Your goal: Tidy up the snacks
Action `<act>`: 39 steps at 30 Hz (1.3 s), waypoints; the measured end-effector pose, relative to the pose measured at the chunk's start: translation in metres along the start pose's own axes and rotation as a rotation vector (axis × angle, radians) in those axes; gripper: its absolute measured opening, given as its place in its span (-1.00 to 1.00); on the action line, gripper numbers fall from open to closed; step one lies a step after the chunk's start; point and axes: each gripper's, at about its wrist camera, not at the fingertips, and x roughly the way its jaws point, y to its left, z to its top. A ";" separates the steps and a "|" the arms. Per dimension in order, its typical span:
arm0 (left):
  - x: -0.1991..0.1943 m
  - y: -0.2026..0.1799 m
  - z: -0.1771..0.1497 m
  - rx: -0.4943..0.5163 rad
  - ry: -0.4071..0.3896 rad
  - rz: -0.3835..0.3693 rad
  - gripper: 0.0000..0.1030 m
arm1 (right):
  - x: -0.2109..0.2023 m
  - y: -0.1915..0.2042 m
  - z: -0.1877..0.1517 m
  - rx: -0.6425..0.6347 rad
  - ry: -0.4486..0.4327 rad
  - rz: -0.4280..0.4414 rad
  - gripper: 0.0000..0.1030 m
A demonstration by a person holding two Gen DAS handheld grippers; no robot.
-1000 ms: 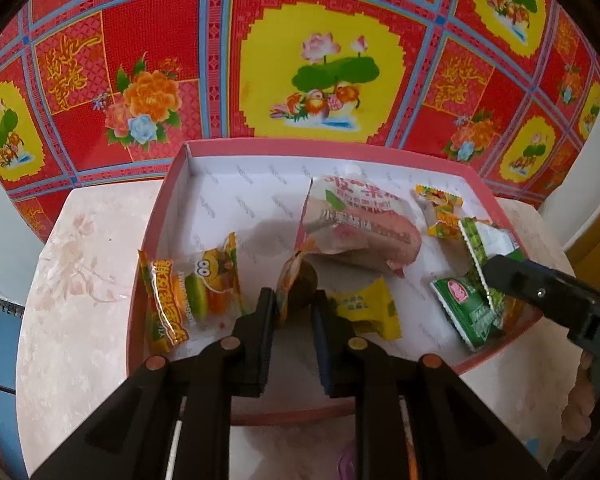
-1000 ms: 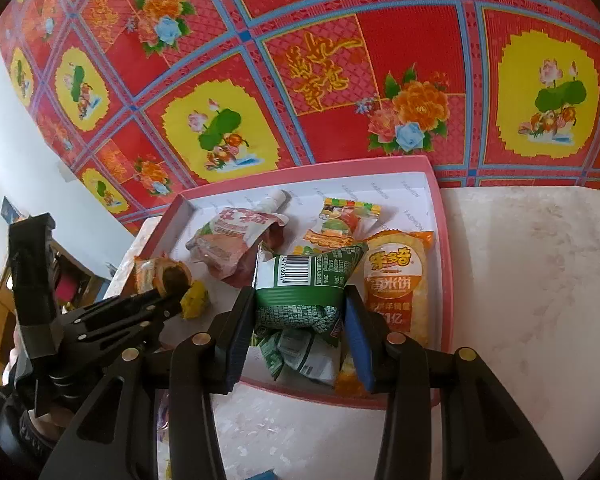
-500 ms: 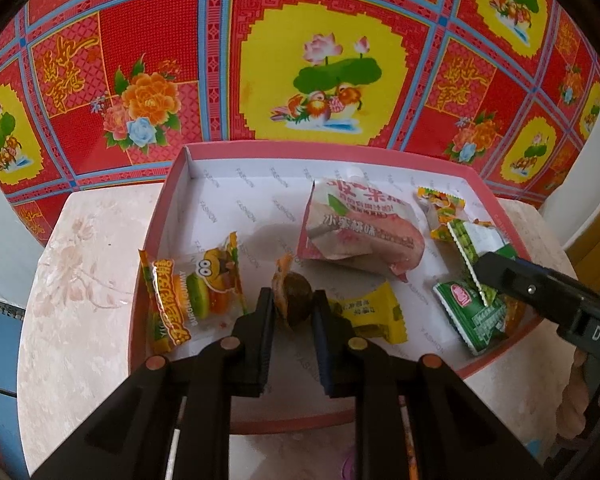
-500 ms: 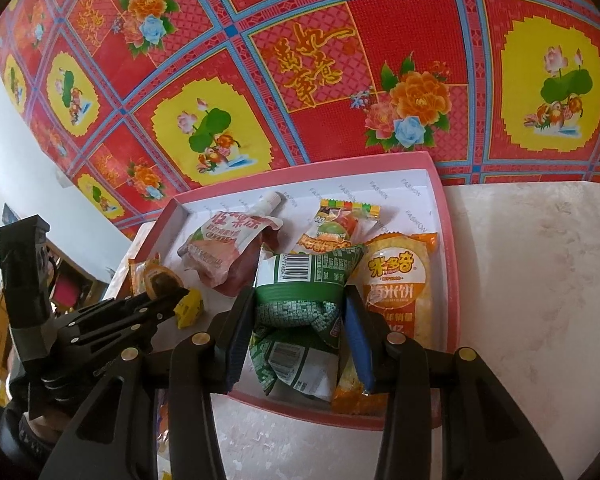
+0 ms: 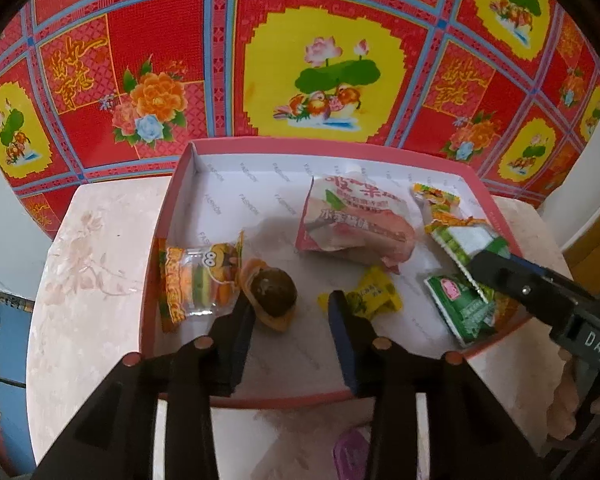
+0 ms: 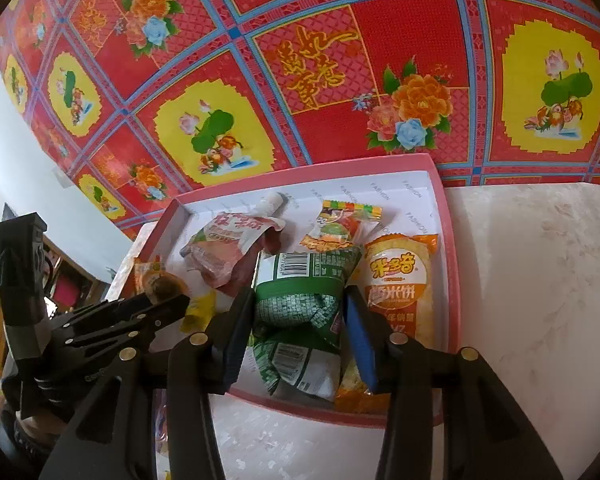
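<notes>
Purple item (image 5: 350,450) at near table (image 5: 92,280) edge half hidden behind left tool (image 5: 292,308); identity unclear. Print on pink pouch (image 5: 352,224) unreadable.

Since a second ago: left tool, then clamped on brown egg snack (image 5: 274,294), now opening; snack lies on box floor against left finger, clear of right one. Right tool (image 6: 300,308) opening slightly, green packet (image 6: 304,292) still pressed between pads.

Pink box (image 5: 168,216) holds burger gummy pack (image 5: 198,276), yellow candy (image 5: 364,296), orange rice-cracker bag (image 6: 398,280), second green packet (image 6: 300,364).
</notes>
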 end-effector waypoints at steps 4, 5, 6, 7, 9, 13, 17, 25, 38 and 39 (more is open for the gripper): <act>-0.007 -0.003 -0.002 0.013 -0.003 0.002 -0.13 | -0.006 0.003 -0.001 -0.010 -0.022 -0.006 0.00; -0.009 -0.003 -0.003 0.014 -0.004 0.002 -0.12 | -0.007 0.003 -0.001 -0.011 -0.024 -0.006 0.00; -0.010 -0.003 -0.003 0.014 -0.006 0.003 -0.10 | -0.009 0.002 -0.001 -0.012 -0.027 -0.006 0.00; -0.013 -0.003 -0.003 0.013 -0.008 0.003 -0.09 | -0.011 0.003 -0.001 -0.013 -0.031 -0.005 0.00; -0.018 -0.001 -0.005 0.009 -0.014 0.002 -0.04 | -0.015 0.003 -0.001 -0.013 -0.041 -0.004 0.00; -0.026 0.000 -0.005 0.002 -0.028 0.006 0.07 | -0.022 0.004 -0.004 -0.012 -0.055 -0.005 0.00; -0.033 0.002 -0.006 -0.014 -0.033 0.002 0.11 | -0.030 0.004 -0.007 -0.012 -0.065 -0.007 0.00; -0.044 -0.002 -0.015 -0.013 -0.037 0.001 0.11 | -0.041 0.006 -0.016 -0.015 -0.067 -0.011 0.00; -0.059 -0.013 -0.035 -0.015 -0.022 -0.019 0.11 | -0.062 0.013 -0.037 -0.018 -0.065 -0.026 0.00; -0.059 -0.013 -0.037 -0.015 -0.020 -0.020 0.11 | -0.062 0.013 -0.037 -0.019 -0.066 -0.025 0.00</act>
